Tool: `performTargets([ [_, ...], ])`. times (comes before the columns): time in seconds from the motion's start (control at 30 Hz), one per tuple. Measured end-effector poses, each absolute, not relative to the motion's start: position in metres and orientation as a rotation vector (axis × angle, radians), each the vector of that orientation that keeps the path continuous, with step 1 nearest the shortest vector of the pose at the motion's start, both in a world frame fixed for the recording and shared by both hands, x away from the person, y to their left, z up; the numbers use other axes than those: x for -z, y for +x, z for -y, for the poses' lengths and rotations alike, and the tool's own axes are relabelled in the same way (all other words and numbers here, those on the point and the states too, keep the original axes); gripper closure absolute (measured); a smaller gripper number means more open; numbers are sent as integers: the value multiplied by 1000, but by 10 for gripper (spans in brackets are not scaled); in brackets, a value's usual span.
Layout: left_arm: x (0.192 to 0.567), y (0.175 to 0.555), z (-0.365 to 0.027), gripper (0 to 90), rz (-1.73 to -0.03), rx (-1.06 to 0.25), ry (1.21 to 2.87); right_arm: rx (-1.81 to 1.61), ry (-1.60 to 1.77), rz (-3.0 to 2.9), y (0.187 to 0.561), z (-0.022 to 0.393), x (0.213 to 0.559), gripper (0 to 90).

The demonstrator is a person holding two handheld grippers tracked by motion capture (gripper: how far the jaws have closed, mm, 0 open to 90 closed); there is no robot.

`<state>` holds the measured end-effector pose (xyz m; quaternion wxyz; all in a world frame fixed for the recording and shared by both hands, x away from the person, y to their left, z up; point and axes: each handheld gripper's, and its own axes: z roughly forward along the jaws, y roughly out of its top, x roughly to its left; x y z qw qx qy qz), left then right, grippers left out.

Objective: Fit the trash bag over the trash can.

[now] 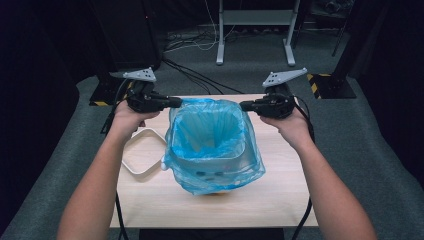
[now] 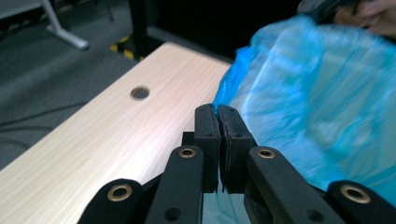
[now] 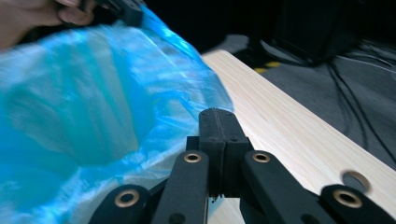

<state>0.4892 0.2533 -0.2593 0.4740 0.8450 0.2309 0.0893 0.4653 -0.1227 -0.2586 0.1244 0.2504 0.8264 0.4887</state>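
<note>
Mid-bench: white bin lined with blue bag, white lid lying just left. Farther: left tongs clamped on bag's left rim, right tongs clamped on right rim, mouth stretched wide.

The right gripper has its two black jaws pressed together on the rim of the blue plastic bag, which spreads wide to the left. Beyond lies the pale wooden table with a round hole. At the top left, a hand and the left gripper meet the bag's far edge.
</note>
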Motion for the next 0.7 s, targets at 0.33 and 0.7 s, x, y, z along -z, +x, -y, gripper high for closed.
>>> performTargets([
  [0.33,294,492,-253,876,-597,-160,2139,-1360,786,-2478,467,127,290,900],
  [0.7,324,490,-265,872,-655,-114,2170,-1372,814,-2475,460,140,306,900],
])
